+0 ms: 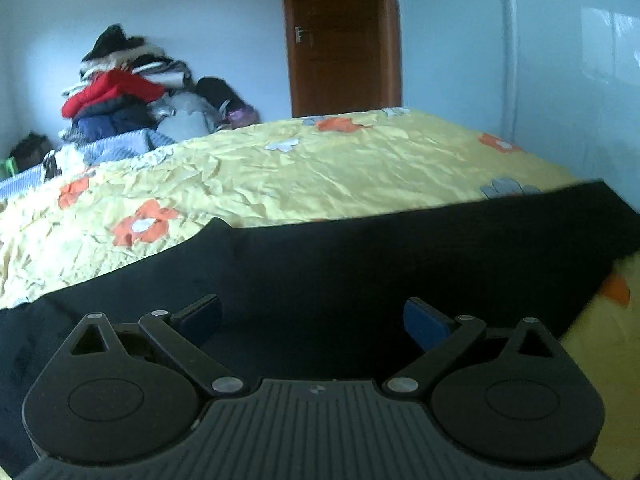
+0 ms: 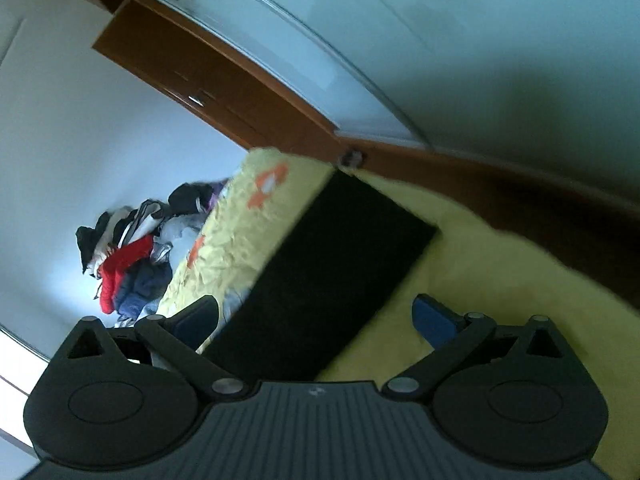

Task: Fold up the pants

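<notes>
Black pants lie flat across the near part of a bed with a yellow flowered sheet. My left gripper hovers low over the pants, open, nothing between its blue-padded fingers. In the right wrist view the camera is rolled sideways; the pants show as a long black strip running away along the sheet. My right gripper is open above the near end of that strip, holding nothing.
A heap of clothes with a red jacket is piled at the far left of the bed, against the white wall. A brown door stands behind the bed. A white wardrobe runs along the right side.
</notes>
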